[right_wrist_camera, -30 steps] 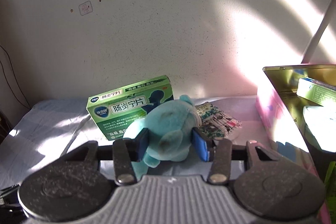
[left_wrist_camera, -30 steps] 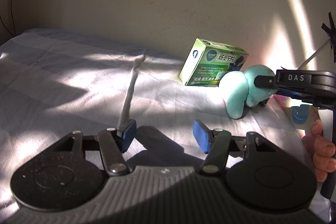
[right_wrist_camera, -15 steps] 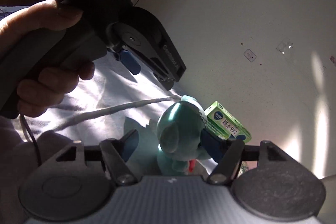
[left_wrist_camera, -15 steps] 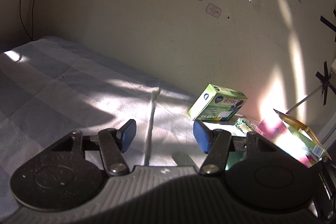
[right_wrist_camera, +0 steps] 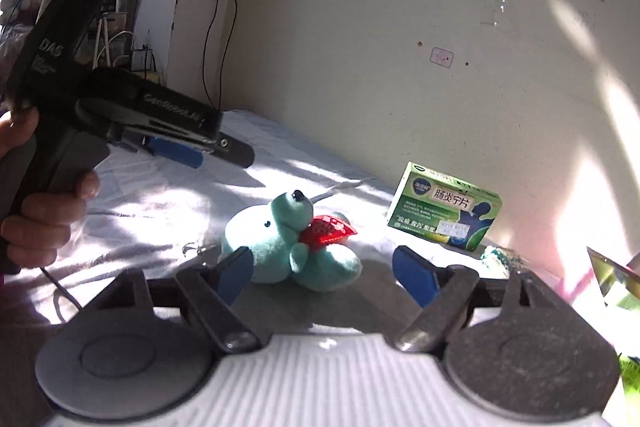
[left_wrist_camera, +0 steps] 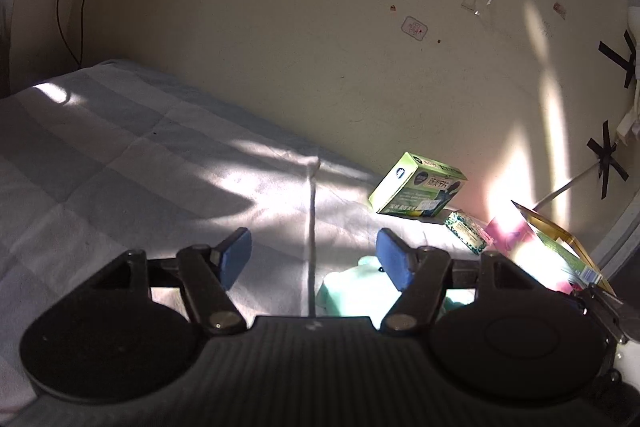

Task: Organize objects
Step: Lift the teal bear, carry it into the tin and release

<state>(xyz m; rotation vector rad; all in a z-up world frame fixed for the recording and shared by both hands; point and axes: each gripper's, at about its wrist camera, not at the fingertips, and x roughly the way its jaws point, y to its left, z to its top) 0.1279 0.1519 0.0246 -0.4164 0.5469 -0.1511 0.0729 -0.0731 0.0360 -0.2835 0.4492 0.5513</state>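
Sunlight was streaking across a cream wall [right_wrist_camera: 360, 7] and a bed with a pale checked sheet [left_wrist_camera: 100, 167], so half of everything was in hard shadow.

Right gripper [right_wrist_camera: 324, 269] had its blue fingers [right_wrist_camera: 414, 277] spread wide, having just been opening. The teal plush toy [right_wrist_camera: 280, 243] lay on the sheet just past the fingertips, closer to the left-hand finger, with nothing pressing on it. It had a red tag [right_wrist_camera: 326, 229] against its chest. Further out and off to the right of those fingers, a green medicine box [right_wrist_camera: 444, 213] stood by the wall, tilted. Well off to the left of them, a person's hand [right_wrist_camera: 44, 223] was wrapped around the handle of the left gripper [right_wrist_camera: 176, 151].

From the left wrist view, that left gripper [left_wrist_camera: 316, 259] also had its fingers apart, just been opening too, and nothing between them but sheet. A bit of the plush poked out under its right-hand finger [left_wrist_camera: 394, 263]. The green box sat ahead and to the right, a small patterned packet [left_wrist_camera: 466, 231] beside it, then a pink open box [left_wrist_camera: 540, 251] further right still.
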